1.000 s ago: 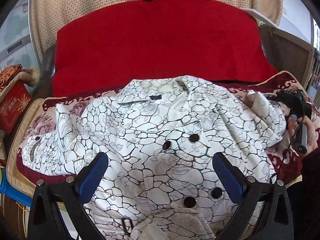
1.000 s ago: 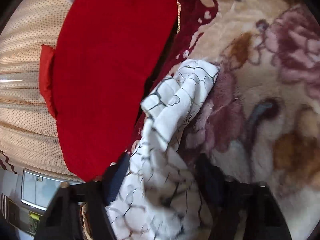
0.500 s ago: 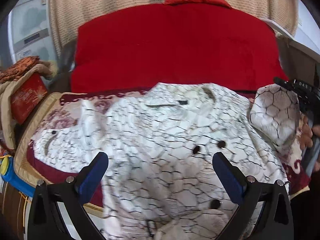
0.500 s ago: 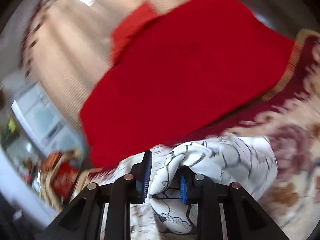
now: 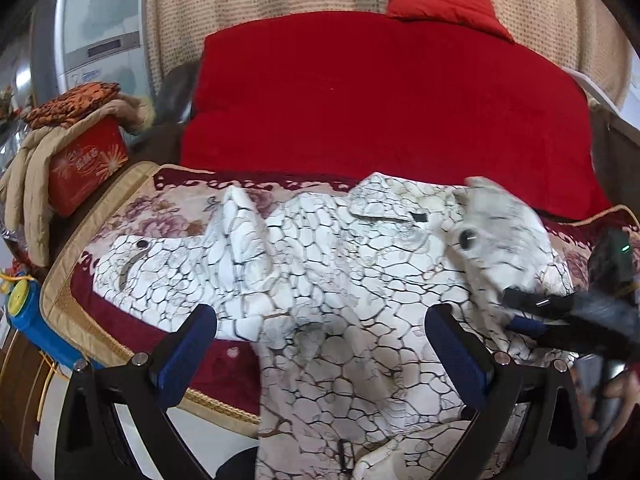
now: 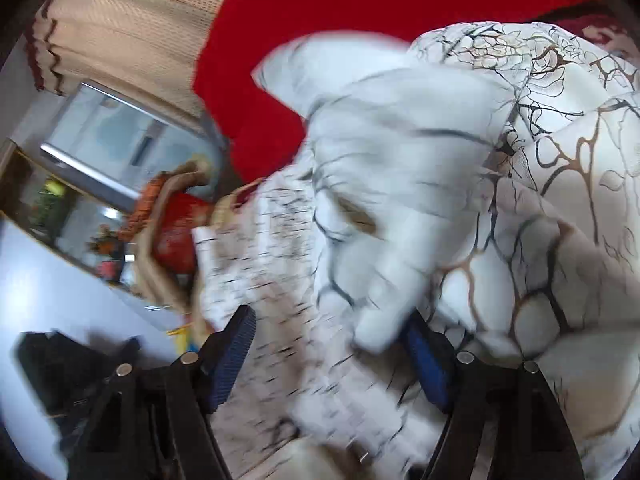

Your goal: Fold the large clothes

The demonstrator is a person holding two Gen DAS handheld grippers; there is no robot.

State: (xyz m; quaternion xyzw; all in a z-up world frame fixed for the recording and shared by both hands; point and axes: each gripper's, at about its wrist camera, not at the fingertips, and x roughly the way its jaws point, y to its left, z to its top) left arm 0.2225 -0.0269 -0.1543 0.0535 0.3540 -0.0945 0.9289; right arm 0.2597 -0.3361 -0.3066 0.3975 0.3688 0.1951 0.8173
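The white crackle-print coat (image 5: pixel 340 280) lay spread on the floral blanket (image 5: pixel 160 208), its right sleeve (image 6: pixel 392 184) flopped across the body. The right tool (image 6: pixel 332 352) had just been opening, jaws wide, the sleeve loose between them, touching one pad. The left tool (image 5: pixel 320 344) hovered over the coat, jaws wide and empty. A red cushion (image 5: pixel 380 112) stood behind.

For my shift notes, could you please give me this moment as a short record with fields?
garment: white coat with crackle print, spread on the floral blanket
sleeve: one sleeve lifted over the coat's front
right gripper: fingers just opened, apart, sleeve cloth loose between them
left gripper: open, above the coat, holding nothing
backdrop: red cover
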